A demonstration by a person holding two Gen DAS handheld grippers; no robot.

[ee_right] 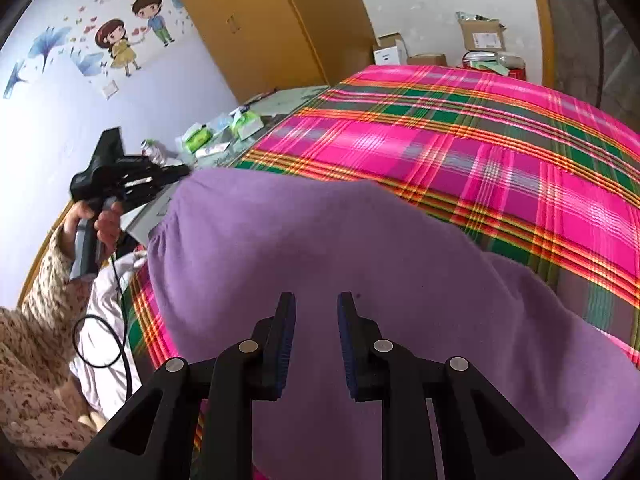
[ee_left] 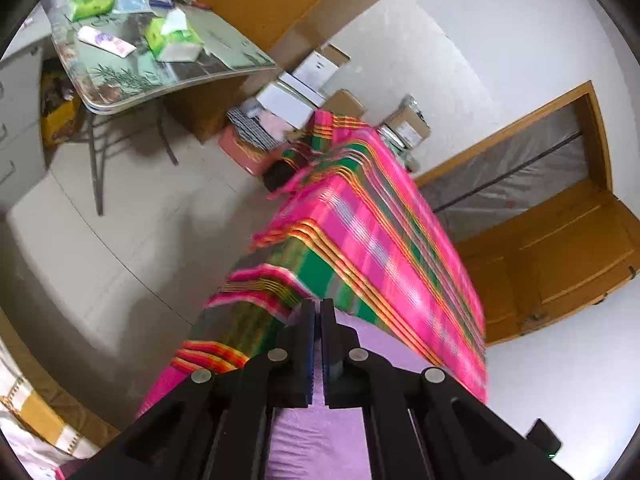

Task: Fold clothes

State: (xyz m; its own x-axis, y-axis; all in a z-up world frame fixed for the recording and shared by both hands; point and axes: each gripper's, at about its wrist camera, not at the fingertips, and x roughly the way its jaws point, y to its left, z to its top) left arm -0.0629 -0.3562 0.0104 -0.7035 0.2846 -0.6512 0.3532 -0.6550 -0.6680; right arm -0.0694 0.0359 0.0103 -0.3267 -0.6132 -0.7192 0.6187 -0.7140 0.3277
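On the bed, plaid cover: a purple garment (ee_right: 360, 264) lies spread over the pink-and-green plaid bedspread (ee_right: 480, 148); I see no fold line I can be sure of.
Garment position: it fills the right wrist view from 6 o'clock up to the centre, its rounded edge toward 11 o'clock; plaid shows beyond it from 12 to 3 o'clock.
Left gripper (ee_left: 318, 308): jaws pressed together, only a hairline gap between the pads; purple cloth shows in that slit and below the fingers, so I read it as pinching the garment's edge.
Left gripper, far view: in the right wrist view it sits at 9 o'clock, at the garment's left edge, held by a hand (ee_right: 100, 224) with a patterned sleeve (ee_right: 48, 280); the tips are too small to judge there.
Right gripper (ee_right: 316, 300): fingers parted by a moderate gap, hovering over the purple cloth; I cannot tell whether the tips touch it, and nothing sits between the pads.
Bedside: a glass-topped table (ee_left: 224, 76) at 10 o'clock in the left wrist view carries green tissue packs (ee_left: 170, 38).
Far end: cardboard boxes (ee_right: 480, 36) stand past the bed at 1 o'clock.
Image quality: left wrist view is motion-blurred.
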